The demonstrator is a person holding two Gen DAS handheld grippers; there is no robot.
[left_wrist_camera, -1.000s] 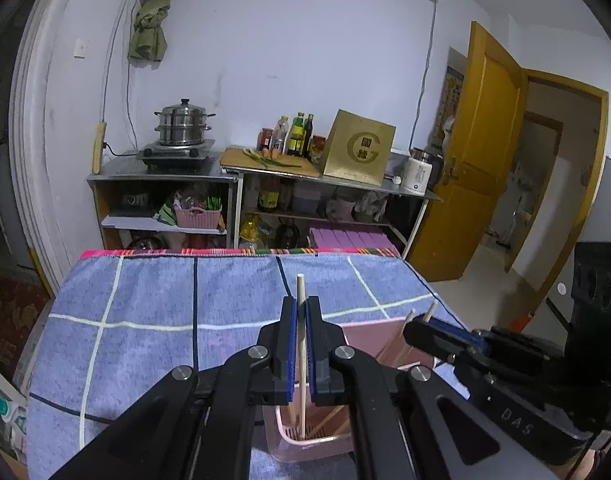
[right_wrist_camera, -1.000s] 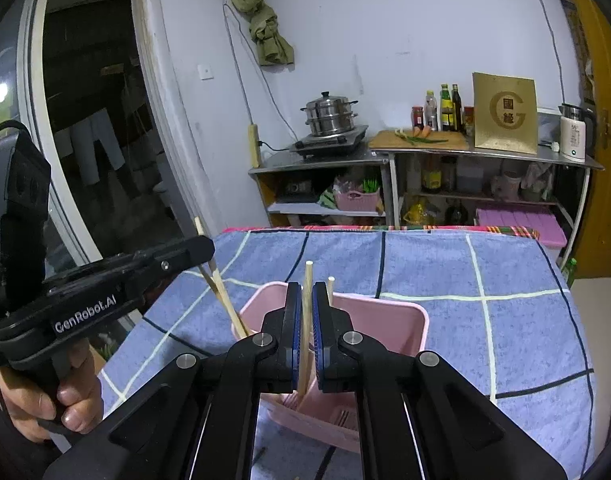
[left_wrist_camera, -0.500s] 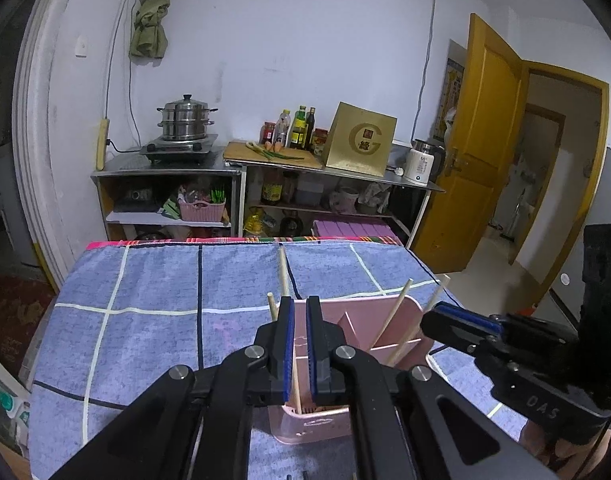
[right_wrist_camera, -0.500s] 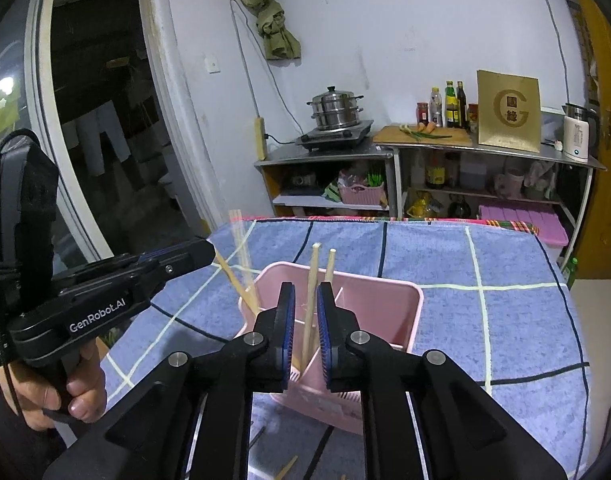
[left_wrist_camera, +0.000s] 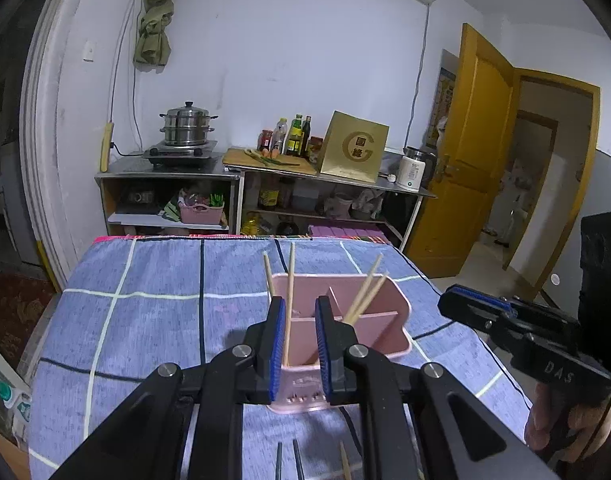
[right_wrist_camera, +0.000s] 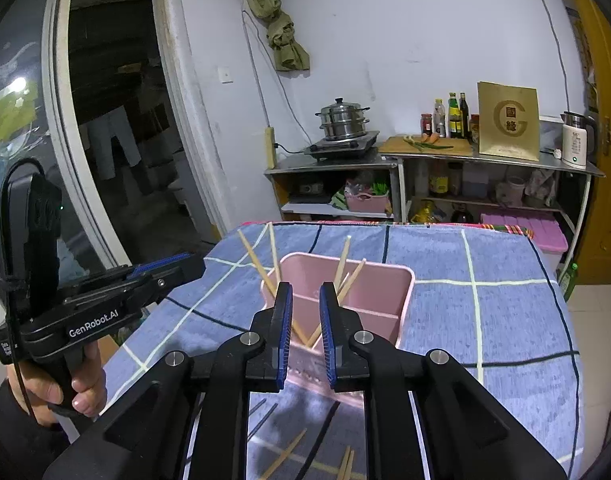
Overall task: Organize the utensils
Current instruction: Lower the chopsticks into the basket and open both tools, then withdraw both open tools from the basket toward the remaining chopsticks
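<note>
Left gripper (left_wrist_camera: pixel 299 344): jaws opening, a narrow gap; a chopstick (left_wrist_camera: pixel 288 300) stands in that gap in the left compartment of the pink caddy (left_wrist_camera: pixel 385 322), pads apparently not pressing it. The caddy rests on the blue checked cloth (left_wrist_camera: pixel 145 312), two more sticks (left_wrist_camera: pixel 365 294) leaning in its right compartment. Right gripper (right_wrist_camera: pixel 305 332): jaws likewise opening, nothing gripped, sticks visible beyond them inside the caddy. Loose chopsticks (right_wrist_camera: pixel 283 454) lie on the cloth at the near edge. Risk: a pad catching an upright stick could flick it out or tip the light caddy
</note>
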